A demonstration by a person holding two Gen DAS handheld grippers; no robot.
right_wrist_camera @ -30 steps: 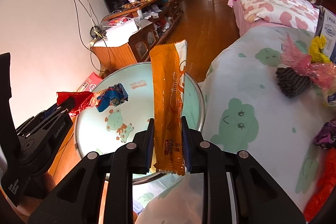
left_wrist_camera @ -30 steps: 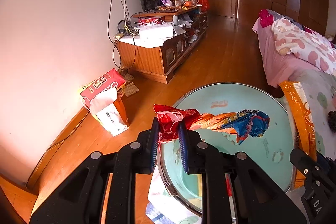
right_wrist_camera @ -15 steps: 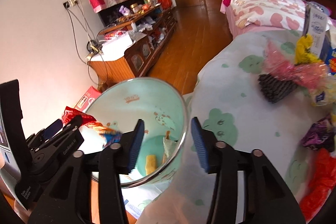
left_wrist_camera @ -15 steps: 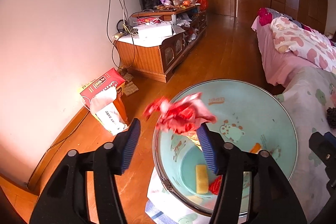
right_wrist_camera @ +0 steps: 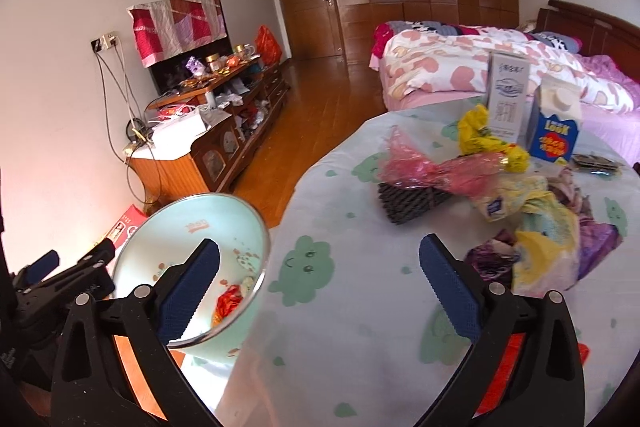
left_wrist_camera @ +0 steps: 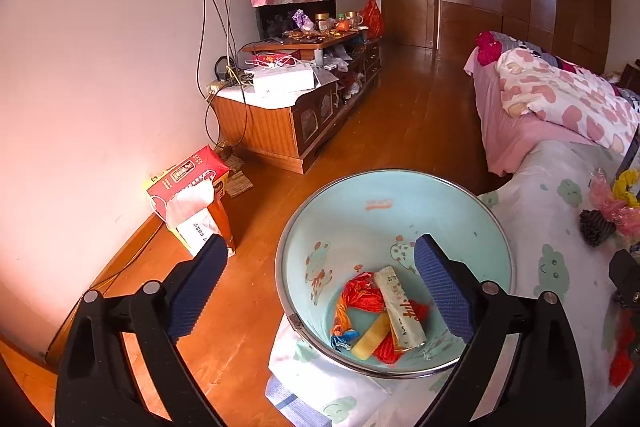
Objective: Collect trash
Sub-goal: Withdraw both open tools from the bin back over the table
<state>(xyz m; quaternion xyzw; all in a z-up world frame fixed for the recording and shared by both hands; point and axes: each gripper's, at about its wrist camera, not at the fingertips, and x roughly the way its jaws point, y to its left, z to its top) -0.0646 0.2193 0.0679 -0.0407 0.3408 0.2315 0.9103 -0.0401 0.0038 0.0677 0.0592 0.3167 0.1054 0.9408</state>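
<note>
Inside mint bin point(left_wrist_camera: 400, 195): crumpled red-orange wrappers point(left_wrist_camera: 362, 297), cream packet point(left_wrist_camera: 400, 309); both grippers' fingers just released, empty.

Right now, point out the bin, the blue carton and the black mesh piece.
bin point(left_wrist_camera: 384, 187): left wrist view, far inner wall.
blue carton point(right_wrist_camera: 554, 139): right wrist view, front face.
black mesh piece point(right_wrist_camera: 408, 201): right wrist view, top surface.

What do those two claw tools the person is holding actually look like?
Both look alike. The left gripper and right gripper have matte black plastic arms with round silver screws, spreading in a V. Each ends in two fingers faced with ribbed dark-blue pads. No cables or sleeves show.
</note>
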